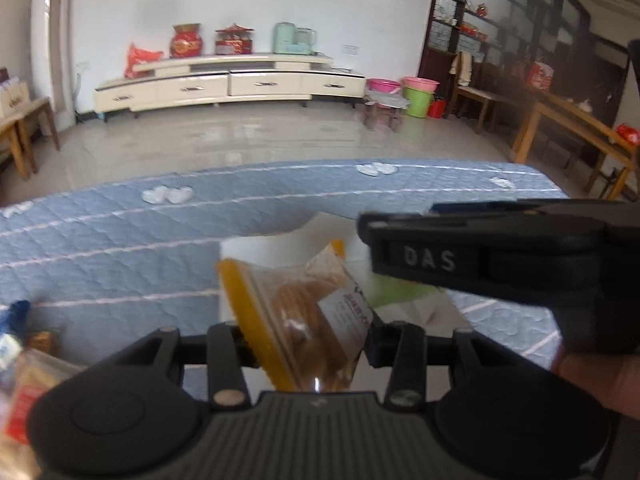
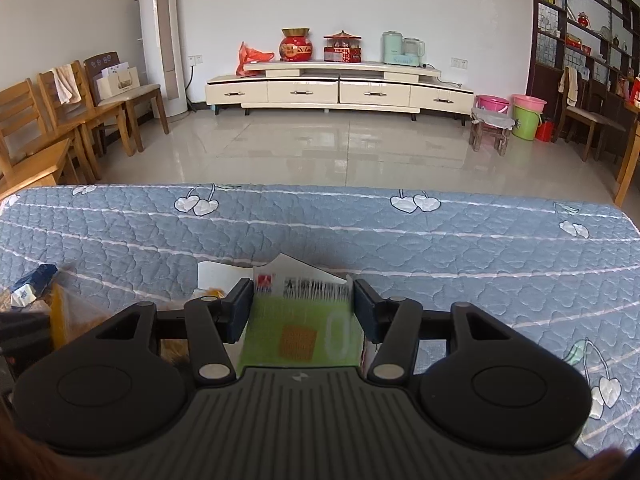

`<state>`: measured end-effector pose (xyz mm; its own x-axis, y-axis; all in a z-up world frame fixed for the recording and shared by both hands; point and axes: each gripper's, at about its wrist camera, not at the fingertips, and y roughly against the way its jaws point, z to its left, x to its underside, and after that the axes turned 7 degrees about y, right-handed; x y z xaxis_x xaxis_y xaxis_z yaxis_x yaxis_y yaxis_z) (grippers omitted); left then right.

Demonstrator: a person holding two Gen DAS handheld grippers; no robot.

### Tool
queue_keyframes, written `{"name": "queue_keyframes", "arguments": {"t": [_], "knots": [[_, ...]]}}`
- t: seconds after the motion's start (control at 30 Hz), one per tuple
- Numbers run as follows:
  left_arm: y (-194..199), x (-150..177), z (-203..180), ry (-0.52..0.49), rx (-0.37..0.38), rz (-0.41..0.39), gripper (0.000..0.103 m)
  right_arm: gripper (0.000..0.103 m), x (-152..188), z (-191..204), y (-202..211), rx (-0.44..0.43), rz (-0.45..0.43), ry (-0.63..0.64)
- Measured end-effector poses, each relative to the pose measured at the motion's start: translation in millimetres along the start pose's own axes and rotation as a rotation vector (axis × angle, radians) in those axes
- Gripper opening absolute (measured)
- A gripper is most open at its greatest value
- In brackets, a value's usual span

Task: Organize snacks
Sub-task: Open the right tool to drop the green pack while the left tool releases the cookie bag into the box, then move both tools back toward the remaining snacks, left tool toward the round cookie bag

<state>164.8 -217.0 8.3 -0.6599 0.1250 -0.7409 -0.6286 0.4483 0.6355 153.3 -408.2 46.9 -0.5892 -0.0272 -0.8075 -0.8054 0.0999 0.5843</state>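
A: From the left wrist view, the left gripper has a clear cookie packet with a yellow edge between its jaws. The jaws stand narrow and look to touch its sides, though blur hides how firmly. The packet hangs over the white box on the blue quilted counter.

B: And the right gripper?

A: It crosses in from the right, over the box. More snacks lie loose at the far left.

B: From the right wrist view?

A: The right gripper stands about half open, straddling the green box flap. Its pads sit just beside the flap's edges; I can't tell whether they press. The cookie packet shows at lower left, with a blue packet beyond it.

B: Progress?

A: Early, I'd judge: one packet is going in and several wait outside.
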Motion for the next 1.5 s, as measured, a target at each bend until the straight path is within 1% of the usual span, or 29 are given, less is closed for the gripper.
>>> {"name": "queue_keyframes", "arguments": {"t": [0.03, 0.07, 0.13, 0.2, 0.27, 0.37, 0.5, 0.63, 0.73, 0.87, 0.93, 1.0, 1.07, 1.17, 1.33, 1.5], "knots": [[0.9, 0.8, 0.0, 0.008, 0.01, 0.001, 0.053, 0.086, 0.0, -0.7, 3.0, 0.013, -0.008, 0.002], [2.6, 1.4, 0.5, 0.012, 0.014, -0.003, 0.059, 0.103, -0.9, -0.8, 6.3, 0.021, -0.02, -0.001], [7.6, 0.9, 1.5, 0.015, -0.002, -0.018, 0.064, 0.103, -1.5, 0.2, 16.3, 0.036, -0.052, -0.002], [13.1, -0.5, 3.0, 0.019, -0.011, -0.019, 0.065, 0.103, -1.8, 0.8, 26.4, 0.043, -0.062, -0.007], [20.7, -1.2, 4.4, 0.029, -0.026, -0.026, 0.069, 0.103, -1.7, 0.1, 38.3, 0.045, -0.078, -0.021], [35.3, -2.1, 5.1, 0.022, -0.059, -0.049, 0.074, 0.103, -2.1, 3.5, 59.5, 0.072, -0.105, -0.019], [56.8, -3.0, 10.6, 0.041, -0.09, -0.068, 0.075, 0.103, -1.4, 6.6, 84.6, 0.115, -0.12, -0.018], [78.6, 2.6, 16.5, 0.042, -0.14, -0.095, 0.077, 0.103, 3.6, 14.3, 107.3, 0.154, -0.117, -0.032], [93.3, 11.7, 21.7, 0.043, -0.164, -0.113, 0.078, 0.103, 10.9, 24.2, 122.5, 0.149, -0.131, -0.017], [109.7, 23.5, 29.8, 0.053, -0.198, -0.126, 0.078, 0.103, 17.0, 40.1, 130.7, 0.172, -0.128, 0.017], [117.6, 28.7, 34.5, 0.06, -0.21, -0.137, 0.079, 0.103, 19.6, 47.7, 131.1, 0.159, -0.109, 0.012], [124.2, 32.5, 38.6, 0.066, -0.224, -0.148, 0.081, 0.103, 22.3, 52.5, 131.2, 0.12, -0.093, -0.004], [130.4, 36.7, 42.9, 0.069, -0.24, -0.16, 0.083, 0.103, 26.1, 58.8, 132.9, 0.088, -0.097, -0.025], [138.7, 42.4, 48.5, 0.072, -0.26, -0.179, 0.086, 0.103, 30.9, 65.4, 137.4, 0.082, -0.102, -0.053], [151.3, 53.5, 56.0, 0.073, -0.292, -0.196, 0.091, 0.103, 38.7, 78.7, 142.4, 0.036, -0.101, -0.066], [158.9, 61.9, 67.0, 0.092, -0.308, -0.195, 0.092, 0.103, 50.0, 94.6, 148.6, 0.017, -0.1, -0.042]]}}
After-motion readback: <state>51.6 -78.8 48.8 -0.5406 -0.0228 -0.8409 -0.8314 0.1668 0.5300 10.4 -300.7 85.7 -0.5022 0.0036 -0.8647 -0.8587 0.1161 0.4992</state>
